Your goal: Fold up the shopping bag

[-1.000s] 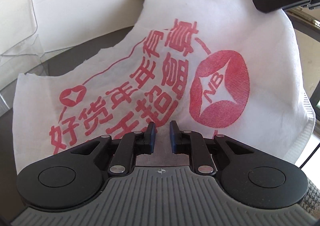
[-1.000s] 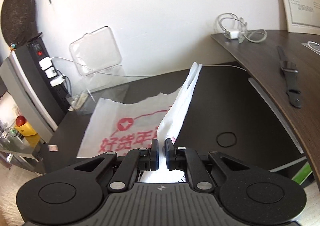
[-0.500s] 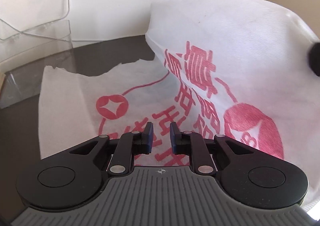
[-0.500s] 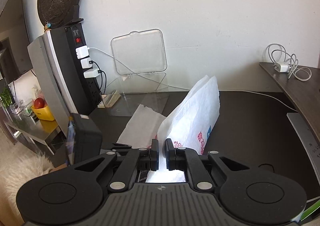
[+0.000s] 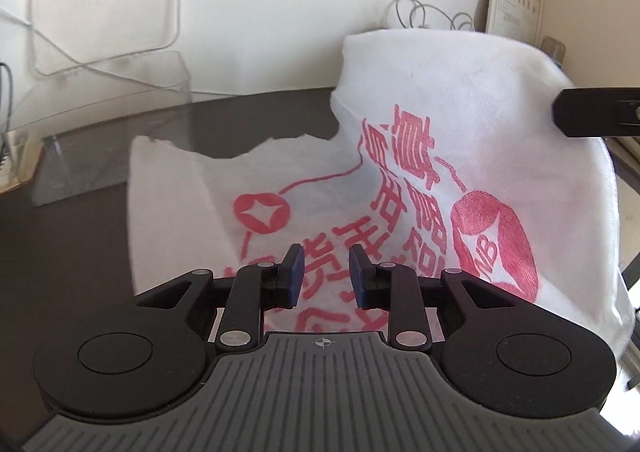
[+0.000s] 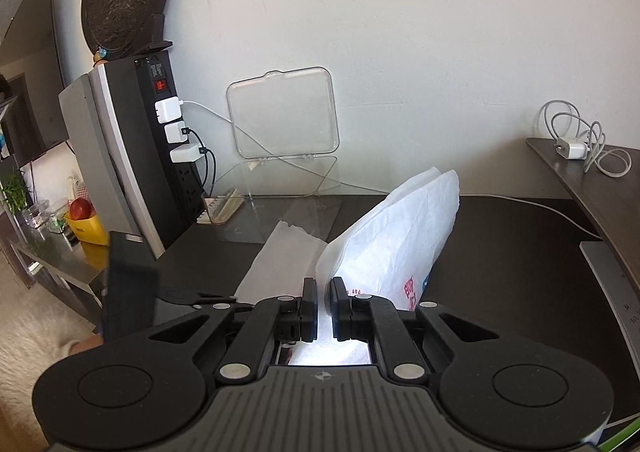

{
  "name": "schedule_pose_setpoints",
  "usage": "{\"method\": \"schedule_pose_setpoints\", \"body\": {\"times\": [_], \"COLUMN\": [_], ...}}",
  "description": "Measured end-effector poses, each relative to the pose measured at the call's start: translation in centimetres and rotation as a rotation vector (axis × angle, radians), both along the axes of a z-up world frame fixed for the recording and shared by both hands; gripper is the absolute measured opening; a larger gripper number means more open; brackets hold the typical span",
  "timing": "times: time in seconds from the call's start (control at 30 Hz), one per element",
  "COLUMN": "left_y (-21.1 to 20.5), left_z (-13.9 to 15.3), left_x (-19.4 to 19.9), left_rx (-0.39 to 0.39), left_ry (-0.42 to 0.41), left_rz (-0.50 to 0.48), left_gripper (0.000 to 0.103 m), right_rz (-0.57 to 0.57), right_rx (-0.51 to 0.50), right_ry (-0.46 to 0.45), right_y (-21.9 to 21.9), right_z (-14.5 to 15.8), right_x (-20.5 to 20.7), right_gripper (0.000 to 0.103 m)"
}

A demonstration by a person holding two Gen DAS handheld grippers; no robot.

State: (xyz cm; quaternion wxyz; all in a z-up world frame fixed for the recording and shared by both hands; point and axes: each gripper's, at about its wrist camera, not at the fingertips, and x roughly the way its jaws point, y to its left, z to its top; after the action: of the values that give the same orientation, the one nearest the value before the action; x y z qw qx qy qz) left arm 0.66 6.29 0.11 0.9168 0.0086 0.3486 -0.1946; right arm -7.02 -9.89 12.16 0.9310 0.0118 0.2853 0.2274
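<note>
A white shopping bag point(image 5: 460, 124) with red print lies on the dark table, its left part flat and its right part lifted and curling over toward the left. My left gripper point(image 5: 326, 279) hovers low over the bag's near edge, its jaws a little apart with nothing between them. My right gripper point(image 6: 324, 310) is shut on the bag point(image 6: 400, 236) and holds its raised edge up; one of its fingers point(image 5: 596, 112) shows at the right of the left wrist view.
An open clear plastic box point(image 6: 280, 156) stands at the back of the table by the wall. A black power strip tower point(image 6: 168, 132) stands to the left. A raised shelf point(image 6: 600, 180) with a charger cable lies right.
My right gripper has carried the bag's right side up and leftward, folding it over. My left gripper has opened slightly and shifted left along the bag's near edge.
</note>
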Motion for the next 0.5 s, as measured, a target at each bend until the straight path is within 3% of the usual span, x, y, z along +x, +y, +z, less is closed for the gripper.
{"method": "schedule_pose_setpoints", "body": {"times": [0.1, 0.23, 0.33, 0.5], "left_y": [3.1, 6.2, 6.7, 5.6], "left_z": [-1.1, -2.3, -3.5, -4.1], "left_x": [-1.5, -1.9, -1.5, -1.2], "left_rx": [0.059, 0.039, 0.034, -0.015], "left_ry": [0.047, 0.069, 0.096, 0.063], "left_rz": [0.032, 0.118, 0.127, 0.139], "left_gripper": [0.024, 0.022, 0.019, 0.019], "right_rz": [0.059, 0.142, 0.210, 0.298], "right_rx": [-0.026, -0.057, -0.073, -0.097], "right_ry": [-0.026, -0.040, -0.026, 0.020], "right_y": [1.6, 4.3, 6.9, 10.0], "right_z": [-0.1, -0.4, -0.8, -2.6], "right_x": [-0.6, -1.3, -1.4, -1.0], "right_gripper": [0.008, 0.008, 0.008, 0.008]}}
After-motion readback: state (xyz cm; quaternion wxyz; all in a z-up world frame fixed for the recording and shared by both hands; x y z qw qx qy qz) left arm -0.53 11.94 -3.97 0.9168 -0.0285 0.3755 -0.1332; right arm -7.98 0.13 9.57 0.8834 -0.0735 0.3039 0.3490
